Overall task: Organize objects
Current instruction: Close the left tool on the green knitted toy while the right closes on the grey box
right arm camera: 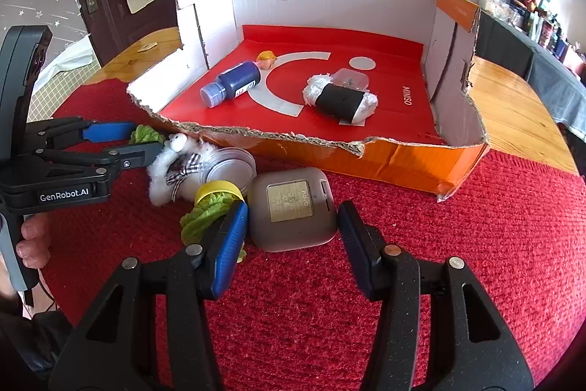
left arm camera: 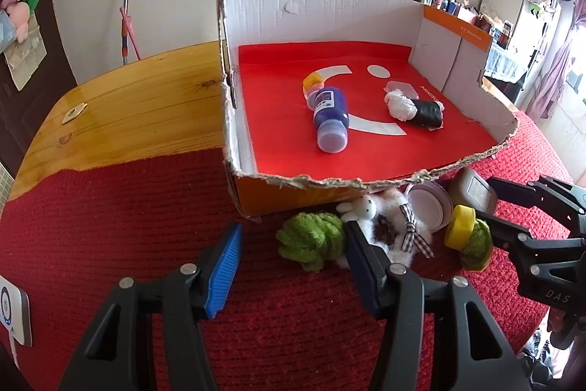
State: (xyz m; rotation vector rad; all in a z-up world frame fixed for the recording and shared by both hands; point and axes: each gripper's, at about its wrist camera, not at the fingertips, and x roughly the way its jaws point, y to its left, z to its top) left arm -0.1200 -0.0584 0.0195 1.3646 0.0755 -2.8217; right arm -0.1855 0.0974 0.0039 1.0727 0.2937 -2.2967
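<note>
Left gripper (left arm camera: pixel 293 266) fingers wide, lower centre, beside green plush (left arm camera: pixel 311 240) | right gripper (right arm camera: pixel 289 244) wide around grey case (right arm camera: pixel 293 207) | cardboard box (right arm camera: pixel 403 156) holds blue bottle (right arm camera: pixel 234 83) mid-frame.

A wooden table (left arm camera: pixel 139 105) bears a red mat (left arm camera: pixel 110 226) and cardboard box (left arm camera: pixel 311 196).

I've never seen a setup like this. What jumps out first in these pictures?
A torn cardboard box with a bright red floor fills the middle; a blue bottle and a black-and-white roll lie inside. In front, on the red cloth, sits a pile: a white plush bunny, green fuzzy yarn, a grey square case. Both claws hang open nearby.
</note>
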